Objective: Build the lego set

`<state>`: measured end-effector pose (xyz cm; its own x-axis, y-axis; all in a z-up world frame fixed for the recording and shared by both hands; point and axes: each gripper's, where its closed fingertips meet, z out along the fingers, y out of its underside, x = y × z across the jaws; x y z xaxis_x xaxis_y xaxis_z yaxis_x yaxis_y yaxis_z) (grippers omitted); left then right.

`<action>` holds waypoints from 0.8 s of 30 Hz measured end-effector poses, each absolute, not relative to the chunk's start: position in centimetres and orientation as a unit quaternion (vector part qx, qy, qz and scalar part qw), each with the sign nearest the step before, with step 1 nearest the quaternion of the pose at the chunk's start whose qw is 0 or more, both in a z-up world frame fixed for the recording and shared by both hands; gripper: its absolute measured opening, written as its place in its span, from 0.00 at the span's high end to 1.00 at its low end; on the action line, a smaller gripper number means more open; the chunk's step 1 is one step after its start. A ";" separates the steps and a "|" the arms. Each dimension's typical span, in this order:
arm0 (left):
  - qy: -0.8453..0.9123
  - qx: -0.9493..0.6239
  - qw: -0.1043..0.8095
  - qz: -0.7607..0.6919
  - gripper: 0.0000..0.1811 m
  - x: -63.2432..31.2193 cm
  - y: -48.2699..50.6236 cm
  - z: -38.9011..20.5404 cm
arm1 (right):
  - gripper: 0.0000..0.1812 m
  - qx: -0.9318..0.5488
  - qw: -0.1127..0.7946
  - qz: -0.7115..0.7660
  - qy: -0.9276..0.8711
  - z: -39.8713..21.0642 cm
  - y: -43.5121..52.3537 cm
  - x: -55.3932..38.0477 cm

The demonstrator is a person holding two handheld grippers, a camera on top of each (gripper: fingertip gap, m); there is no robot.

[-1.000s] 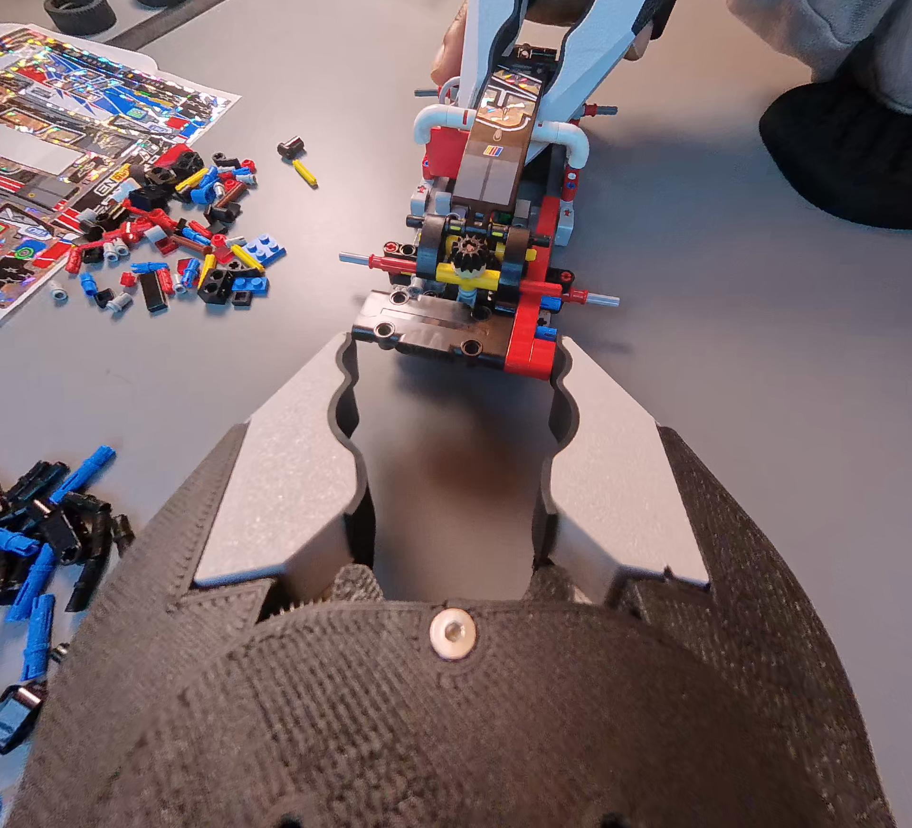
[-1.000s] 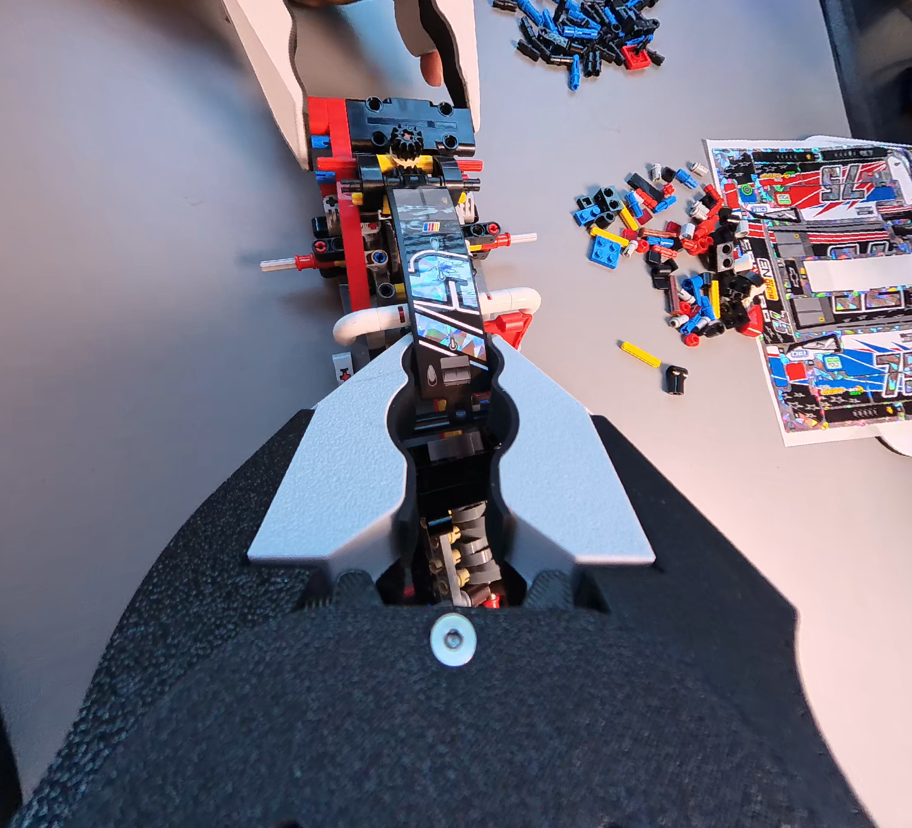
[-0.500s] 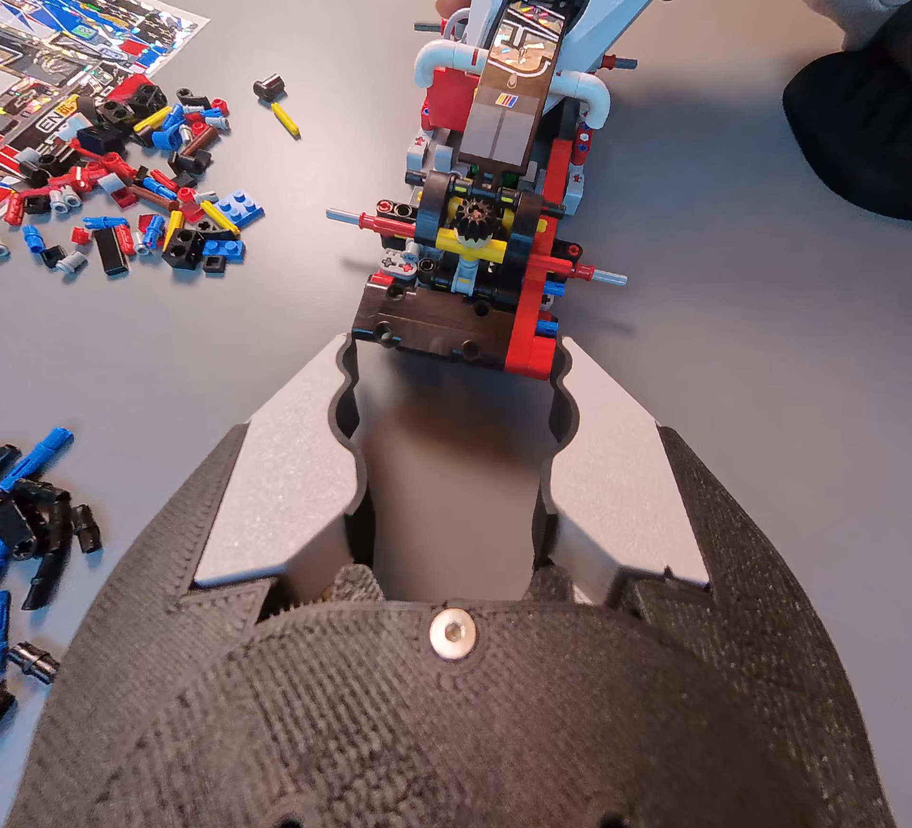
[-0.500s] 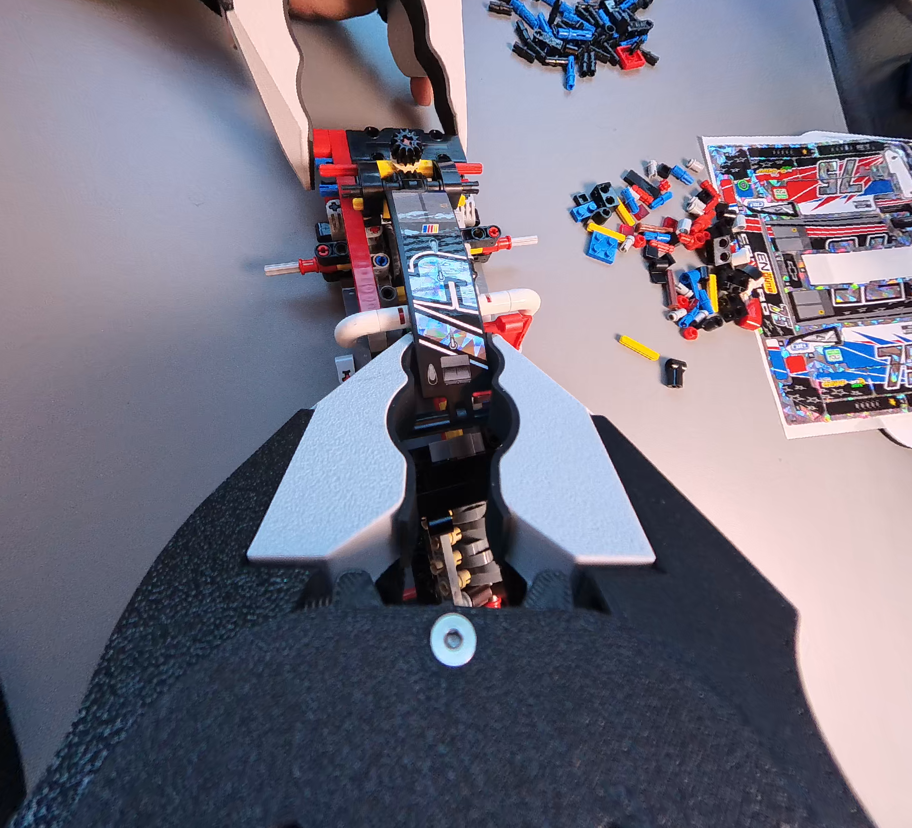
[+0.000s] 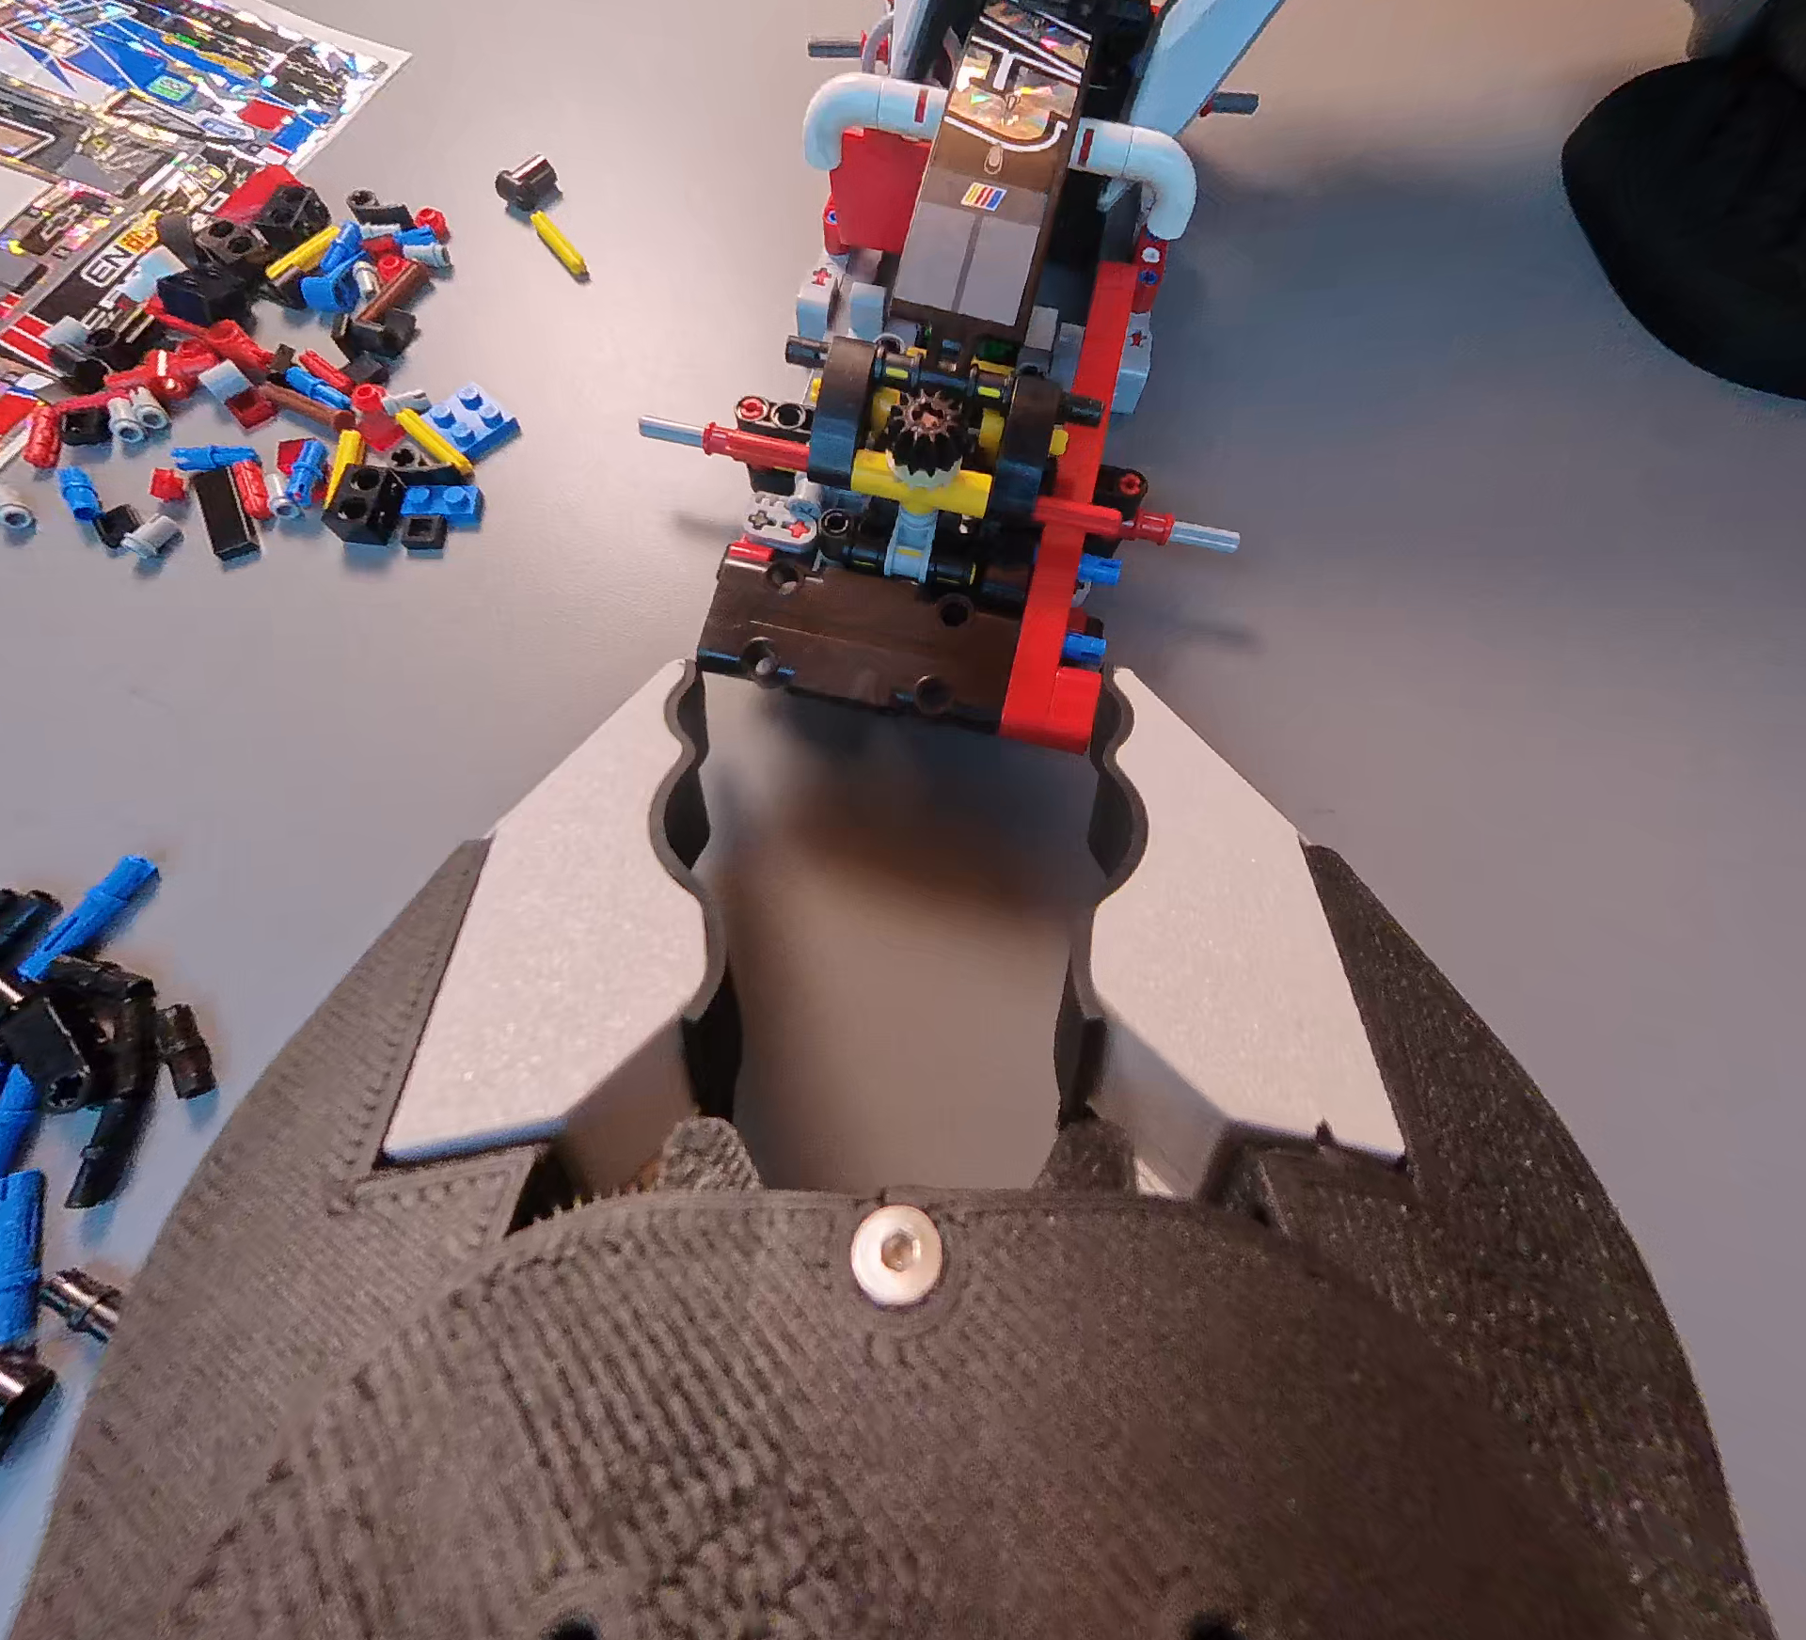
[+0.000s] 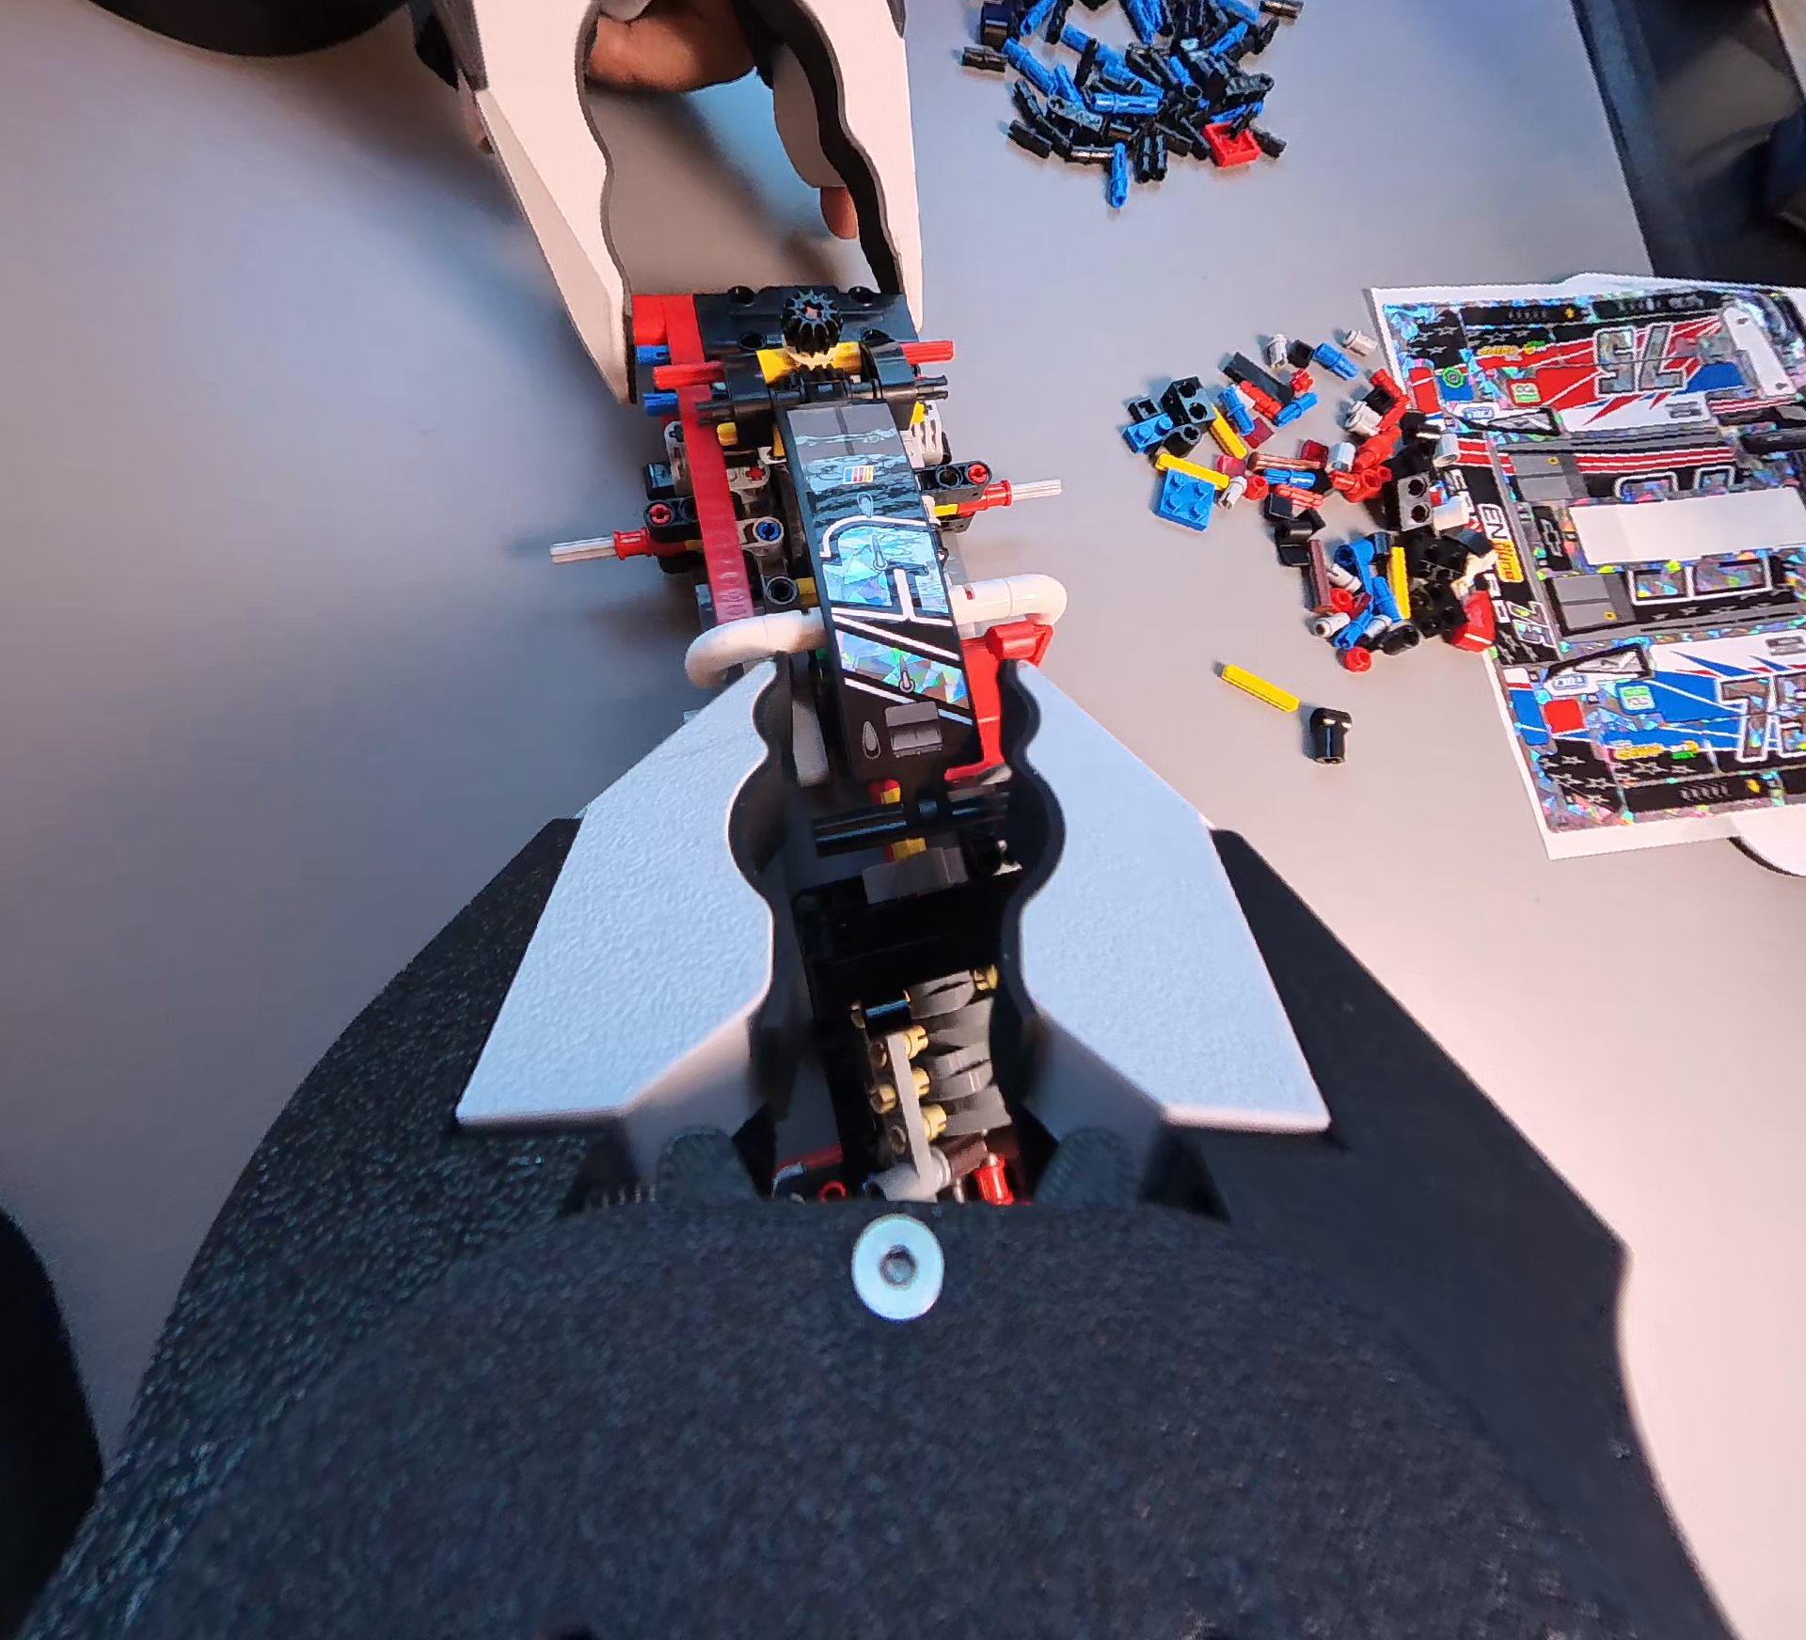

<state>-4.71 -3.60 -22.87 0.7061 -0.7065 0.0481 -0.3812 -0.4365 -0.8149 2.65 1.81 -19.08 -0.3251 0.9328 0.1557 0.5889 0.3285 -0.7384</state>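
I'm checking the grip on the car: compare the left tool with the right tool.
The right tool is shut on the lego car, its fingers straddling one end; the left tool is open, its tips flanking the other end, and contact is unclear. The right tool's fingers are close together; the left tool's are spread wide. Both share grey fingers and black bodies.

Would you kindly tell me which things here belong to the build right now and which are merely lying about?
In use:
- car chassis
- right gripper, clamped on it
- left gripper, open at its other end

Lying about:
- mixed brick pile
- blue and black pin pile
- sticker sheet
- yellow axle
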 end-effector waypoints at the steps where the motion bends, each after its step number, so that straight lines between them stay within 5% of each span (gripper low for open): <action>1: 0.330 -0.824 0.417 -0.193 0.57 -4.7 -3.6 -22.9 | 0.78 -0.501 0.298 0.291 -0.759 -18.9 1.9 2.7; 5: 0.329 -0.821 0.427 -0.187 0.57 -4.8 -3.4 -22.6 | 0.79 -0.499 0.317 0.267 -0.761 -17.3 1.9 3.3; 11: 0.325 -0.819 0.435 -0.183 0.57 -4.8 -3.1 -22.4 | 0.95 -0.459 0.318 0.215 -0.801 -15.9 -3.3 3.5; 24: 0.320 -0.821 0.441 -0.172 0.56 -4.8 -2.7 -22.4 | 0.98 -0.528 0.310 0.049 -0.789 -20.6 -2.5 0.4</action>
<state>-4.83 -2.71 -22.35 0.7360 -0.6770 -0.0001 -0.3737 -0.4061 -0.8339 0.44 -2.48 -20.59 -0.2514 0.8633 0.4375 0.8027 0.4385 -0.4041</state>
